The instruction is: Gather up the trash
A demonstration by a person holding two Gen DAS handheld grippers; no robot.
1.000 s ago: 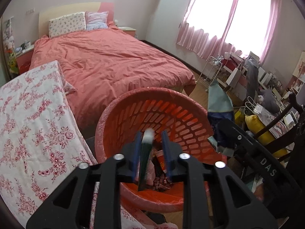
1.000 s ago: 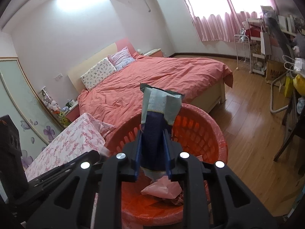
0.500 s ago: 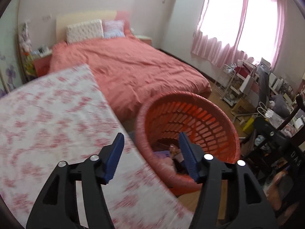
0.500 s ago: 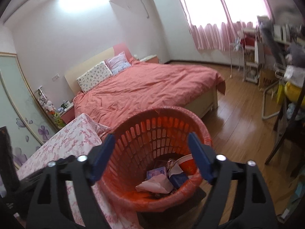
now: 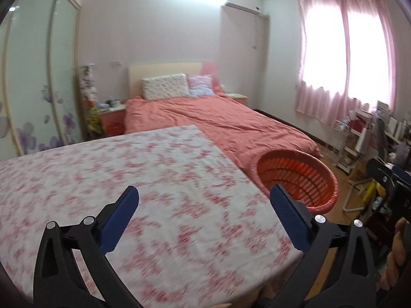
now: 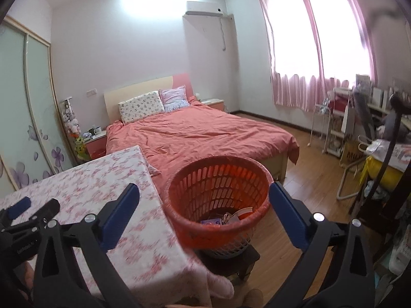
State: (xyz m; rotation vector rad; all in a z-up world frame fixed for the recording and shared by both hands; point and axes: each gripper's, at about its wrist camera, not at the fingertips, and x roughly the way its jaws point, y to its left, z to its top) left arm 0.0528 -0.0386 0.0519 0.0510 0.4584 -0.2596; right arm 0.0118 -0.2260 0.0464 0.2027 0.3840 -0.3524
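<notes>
**Two tools empty, basket holding the haul**

Two tools, both spread wide with nothing between the pads. Their jaws have just been opening. The left tool (image 5: 204,215) hangs over the floral tabletop (image 5: 128,179); the right tool (image 6: 203,211) looks past the tabletop's right edge toward the orange basket (image 6: 218,179).

Progress, as a judgement: at least one round of collecting looks done, since trash already lies in the basket and neither tool carries anything. No loose trash shows on the part of the tabletop in view, though the cloth is blurred and its pattern is busy, so small scraps could be missed. Whether more remains elsewhere in the room I cannot tell.

Containers: the basket stands on a dark stool (image 6: 231,259) just right of the tabletop, with the bed (image 6: 205,133) beyond it. In the right wrist view its bottom holds a small heap of trash (image 6: 226,218): wrappers or packets, one purple, one pale with an orange edge. Well under half full. From the left wrist view only the basket's far inner wall shows, not the contents.
</notes>
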